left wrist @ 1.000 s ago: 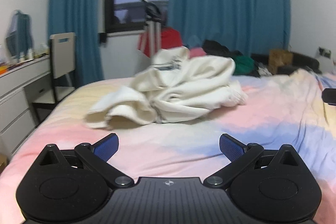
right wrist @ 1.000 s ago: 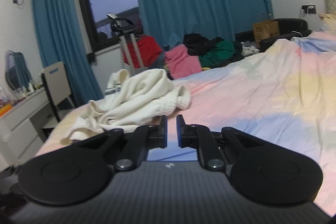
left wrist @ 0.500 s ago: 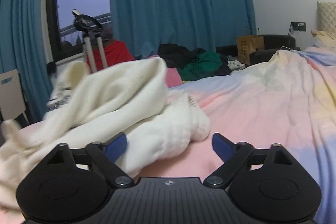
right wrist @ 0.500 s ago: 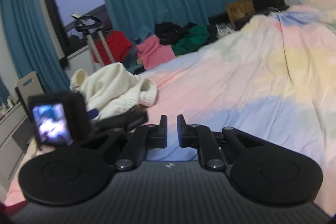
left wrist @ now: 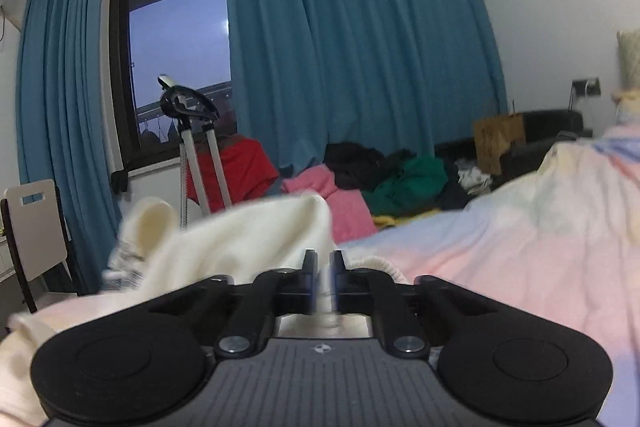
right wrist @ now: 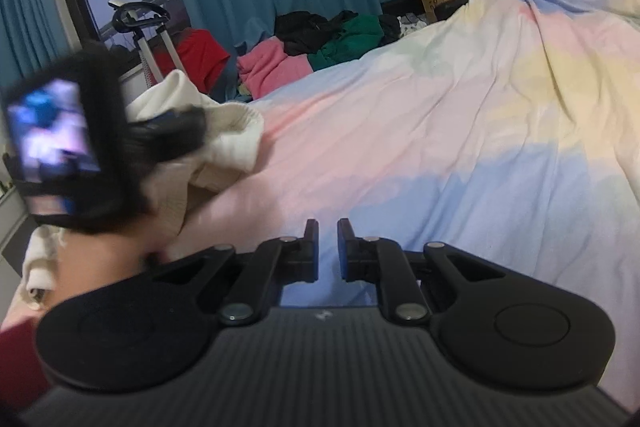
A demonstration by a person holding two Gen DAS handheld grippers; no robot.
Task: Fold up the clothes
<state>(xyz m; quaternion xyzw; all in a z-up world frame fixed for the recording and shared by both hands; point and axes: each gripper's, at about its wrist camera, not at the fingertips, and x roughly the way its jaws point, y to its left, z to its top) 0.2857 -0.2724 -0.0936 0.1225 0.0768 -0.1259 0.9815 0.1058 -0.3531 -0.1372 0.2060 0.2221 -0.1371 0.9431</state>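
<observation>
A cream sweater (left wrist: 240, 247) lies crumpled on the pastel bed sheet (left wrist: 500, 247). My left gripper (left wrist: 323, 263) is shut on a fold of the sweater, with cream cloth between its fingers. In the right wrist view the sweater (right wrist: 224, 139) lies at the left, and the left gripper's body with its lit screen (right wrist: 52, 131) shows blurred over it. My right gripper (right wrist: 328, 239) is shut and empty, low over the pink and blue sheet (right wrist: 480, 127), to the right of the sweater.
A heap of pink, green and black clothes (left wrist: 380, 179) and a red suitcase (left wrist: 236, 171) lie beyond the bed under blue curtains. A white chair (left wrist: 36, 227) stands at the left. A cardboard bag (left wrist: 500, 143) sits at the far right.
My left gripper moved forward onto the sweater and closed on it; it was open before. My right gripper stayed shut and turned a little rightward over the sheet.
</observation>
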